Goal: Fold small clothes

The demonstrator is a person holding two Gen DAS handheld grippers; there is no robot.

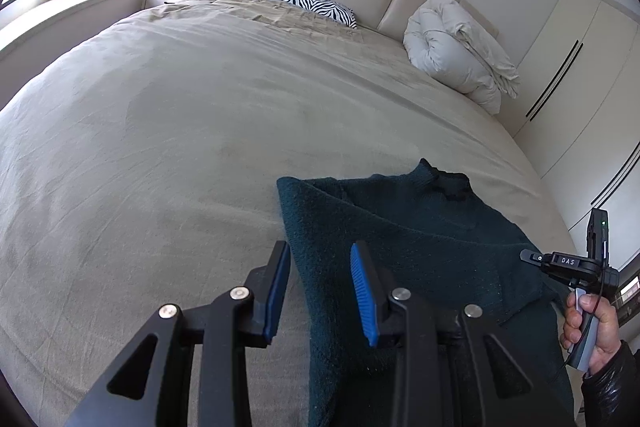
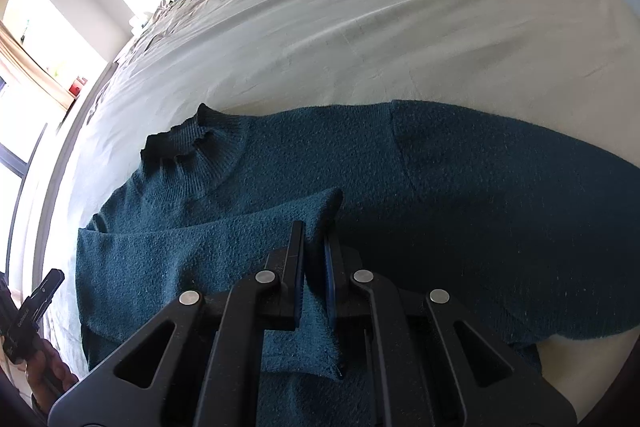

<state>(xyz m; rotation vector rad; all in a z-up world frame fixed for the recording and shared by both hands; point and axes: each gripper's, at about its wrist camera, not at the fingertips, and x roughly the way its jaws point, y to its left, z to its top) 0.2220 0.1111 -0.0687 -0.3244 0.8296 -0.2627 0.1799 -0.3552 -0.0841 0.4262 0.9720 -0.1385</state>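
Left gripper (image 1: 320,291) fills the bottom centre of the left view, fingers apart, straddling the sweater (image 1: 420,247) edge without holding it; one sweater, lower right, flat on the bed (image 1: 180,147). Upper frame: one zebra pillow (image 1: 304,1), one rolled duvet (image 1: 456,59). In the right view, right gripper (image 2: 314,255), bottom centre, is clamped on one sleeve (image 2: 256,239) laid over the body. Step looks like folding the sleeve in; next it needs releasing flat, then the other side.
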